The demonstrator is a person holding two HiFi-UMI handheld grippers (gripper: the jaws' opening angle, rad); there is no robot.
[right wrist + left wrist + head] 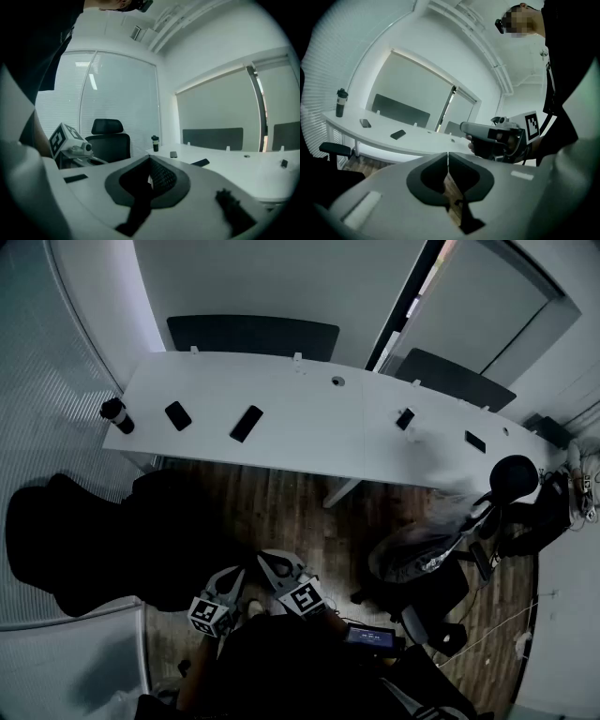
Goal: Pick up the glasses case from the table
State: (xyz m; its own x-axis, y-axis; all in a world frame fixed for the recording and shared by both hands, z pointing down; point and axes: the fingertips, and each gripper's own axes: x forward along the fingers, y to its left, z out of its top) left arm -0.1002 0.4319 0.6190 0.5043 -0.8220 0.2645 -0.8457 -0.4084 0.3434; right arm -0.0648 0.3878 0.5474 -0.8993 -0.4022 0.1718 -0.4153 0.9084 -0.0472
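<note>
A long white table [309, 442] stands across the room, well away from both grippers. On its left part lie two flat dark things: a short one [178, 415] and a longer oblong one [247, 424]. Which of them is the glasses case I cannot tell. The oblong one [398, 134] also shows in the left gripper view, and again [200, 162] in the right gripper view. My left gripper [232, 575] and right gripper [270, 563] are held side by side over the wooden floor, near the person's body. Both are shut and empty, with the left gripper's jaws [448, 161] and the right gripper's [149, 161] meeting at the tips.
A dark bottle [117, 415] stands at the table's left end. Two more small dark things [405, 418] [475, 441] lie on its right part. A black office chair [84, 540] stands to the left, another chair with cables [441, 549] to the right. Dark screens [253, 336] back the table.
</note>
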